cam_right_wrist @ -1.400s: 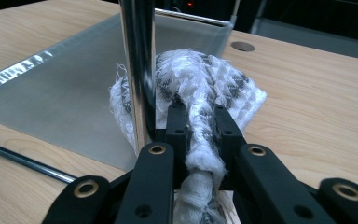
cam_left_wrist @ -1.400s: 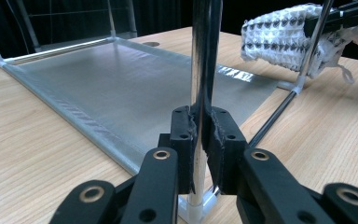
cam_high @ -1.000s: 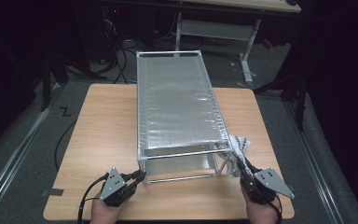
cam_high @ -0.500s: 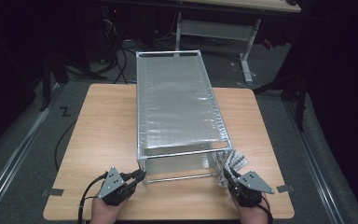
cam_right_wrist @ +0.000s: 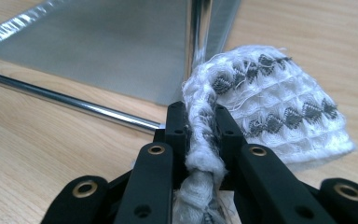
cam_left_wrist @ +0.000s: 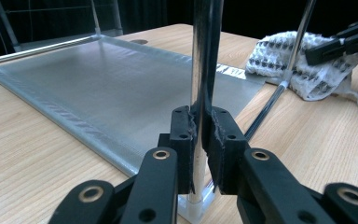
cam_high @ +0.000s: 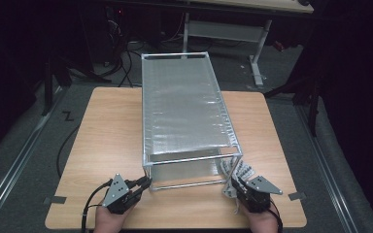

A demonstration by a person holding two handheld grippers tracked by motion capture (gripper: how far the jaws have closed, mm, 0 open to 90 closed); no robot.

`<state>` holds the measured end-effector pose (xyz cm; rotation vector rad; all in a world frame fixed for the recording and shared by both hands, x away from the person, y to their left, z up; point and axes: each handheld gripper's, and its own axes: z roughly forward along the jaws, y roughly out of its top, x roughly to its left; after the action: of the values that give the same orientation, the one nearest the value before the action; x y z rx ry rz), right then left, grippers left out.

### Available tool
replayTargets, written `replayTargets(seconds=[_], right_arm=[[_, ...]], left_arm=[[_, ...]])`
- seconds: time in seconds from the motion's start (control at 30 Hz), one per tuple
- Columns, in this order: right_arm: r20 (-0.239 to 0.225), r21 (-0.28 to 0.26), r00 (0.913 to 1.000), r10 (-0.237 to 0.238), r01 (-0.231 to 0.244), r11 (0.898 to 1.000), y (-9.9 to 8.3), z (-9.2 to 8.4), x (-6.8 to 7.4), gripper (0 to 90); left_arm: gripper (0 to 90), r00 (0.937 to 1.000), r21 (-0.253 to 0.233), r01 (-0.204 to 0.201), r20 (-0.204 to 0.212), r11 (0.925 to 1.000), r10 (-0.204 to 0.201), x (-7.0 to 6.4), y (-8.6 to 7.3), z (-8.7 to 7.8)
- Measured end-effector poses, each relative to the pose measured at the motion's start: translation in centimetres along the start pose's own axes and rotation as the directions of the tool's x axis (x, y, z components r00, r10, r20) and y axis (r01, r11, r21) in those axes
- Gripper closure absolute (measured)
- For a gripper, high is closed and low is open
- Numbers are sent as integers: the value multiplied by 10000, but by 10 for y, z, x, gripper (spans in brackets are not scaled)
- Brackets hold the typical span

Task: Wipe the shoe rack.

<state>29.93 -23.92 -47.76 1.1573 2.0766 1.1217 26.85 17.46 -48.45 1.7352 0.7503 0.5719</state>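
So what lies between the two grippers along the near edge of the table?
In the high view, the rack's bottom front bar, spanning from the left gripper, clamped on the corner post, towards the right gripper holding the cloth.

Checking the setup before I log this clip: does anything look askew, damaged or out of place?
Nothing stands out. The rack stands square on the table. The left gripper clamps its front leg, and the right gripper pinches a bunched cloth at the other front corner.

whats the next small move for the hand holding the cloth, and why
Probably press the cloth against the rack's near right post and rub upward. The right gripper is shut on the cloth beside that post's foot, while the left gripper clamps the near left post, seemingly steadying the rack.
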Motion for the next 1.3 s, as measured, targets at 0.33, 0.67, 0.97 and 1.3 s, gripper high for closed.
replayTargets(seconds=[0.33,0.67,0.97,1.3], right_arm=[[255,-1155,9992,-310,337,9927,21,-24,5,796],[552,-2754,9975,-437,573,9596,48,-56,9,796],[453,-2620,9976,-523,624,9630,46,-55,12,797],[41,-1314,9995,-309,312,9908,21,-29,7,797]], left_arm=[[807,9999,-21,-136,-76,9999,136,-1,-1,0],[808,9997,8,-234,-72,9997,234,-1,-1,0],[808,9997,-14,-220,-53,9998,220,-1,-1,0],[809,9997,-4,-229,-32,9997,229,-1,-1,0]])
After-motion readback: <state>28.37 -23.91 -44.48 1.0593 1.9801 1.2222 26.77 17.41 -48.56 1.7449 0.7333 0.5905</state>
